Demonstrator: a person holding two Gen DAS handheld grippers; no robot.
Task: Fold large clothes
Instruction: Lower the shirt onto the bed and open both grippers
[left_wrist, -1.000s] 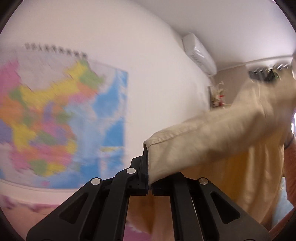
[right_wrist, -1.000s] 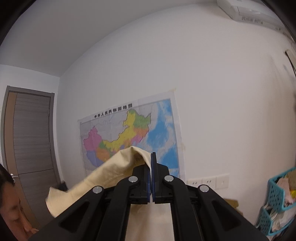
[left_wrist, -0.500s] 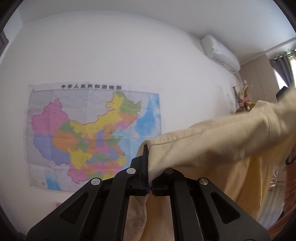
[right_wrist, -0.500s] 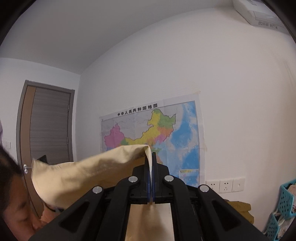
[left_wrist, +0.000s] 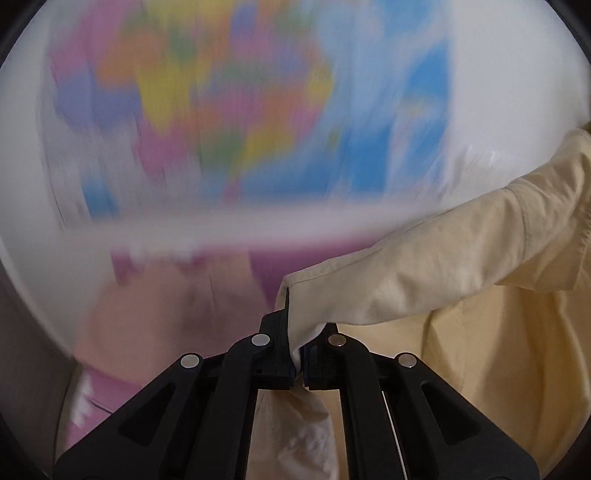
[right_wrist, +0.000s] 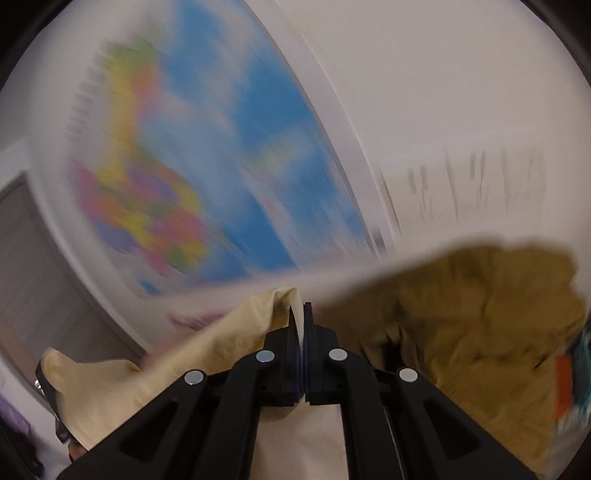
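Observation:
A large pale yellow garment (left_wrist: 443, 266) hangs in the air between my two grippers. My left gripper (left_wrist: 297, 350) is shut on one edge of it; the cloth runs off to the right and drapes down below the jaws. My right gripper (right_wrist: 303, 354) is shut on another edge of the same garment (right_wrist: 147, 373), which stretches away to the left and hangs below. Both views are heavily motion blurred.
A coloured wall map (left_wrist: 240, 110) fills the wall ahead, also in the right wrist view (right_wrist: 207, 184). A pink surface (left_wrist: 166, 302) lies below it. A heap of olive-brown cloth (right_wrist: 480, 332) lies at the right. A grey door (right_wrist: 40, 277) is at the left.
Both grippers have swung sharply downward and forward with the garment; the map now fills the views, and the pink surface and brown heap have come into sight. Both grips hold.

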